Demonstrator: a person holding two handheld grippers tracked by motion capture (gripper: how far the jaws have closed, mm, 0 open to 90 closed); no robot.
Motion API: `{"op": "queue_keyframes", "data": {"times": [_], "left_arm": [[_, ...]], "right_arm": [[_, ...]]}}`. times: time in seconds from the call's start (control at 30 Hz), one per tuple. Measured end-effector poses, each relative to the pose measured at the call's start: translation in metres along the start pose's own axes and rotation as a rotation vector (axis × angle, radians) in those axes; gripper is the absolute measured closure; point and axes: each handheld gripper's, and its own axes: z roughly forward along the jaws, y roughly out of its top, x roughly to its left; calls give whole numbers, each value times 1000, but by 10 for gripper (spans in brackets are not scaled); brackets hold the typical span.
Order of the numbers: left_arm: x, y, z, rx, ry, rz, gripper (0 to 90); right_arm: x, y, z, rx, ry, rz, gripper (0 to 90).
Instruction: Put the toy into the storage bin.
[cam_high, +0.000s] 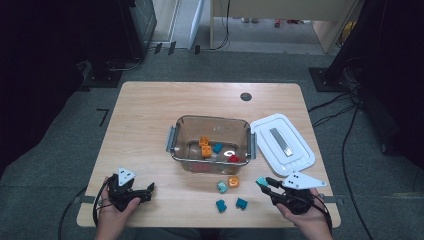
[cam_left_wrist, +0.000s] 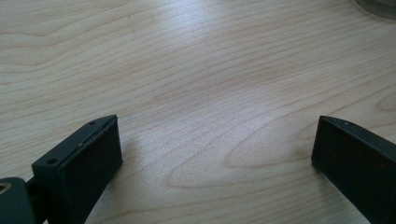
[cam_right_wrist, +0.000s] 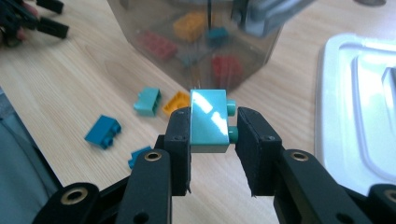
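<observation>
Right hand-held gripper pinches a teal brick near the tabletop's front edge; left hand-held gripper spread, idle. Next, likely: carry to the bin, release.

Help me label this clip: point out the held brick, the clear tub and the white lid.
held brick (cam_right_wrist: 208, 122), right gripper view, on its glossy top face.
clear tub (cam_high: 210, 121), high view, on its far rim.
white lid (cam_high: 301, 151), high view, on its flat right part.
</observation>
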Motion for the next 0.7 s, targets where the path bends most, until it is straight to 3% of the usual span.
{"op": "queue_keyframes", "data": {"times": [0.7], "left_arm": [[0, 0, 0, 0, 0, 0, 15]], "right_arm": [[-4, 58, -17, -40, 44, -42, 678]]}}
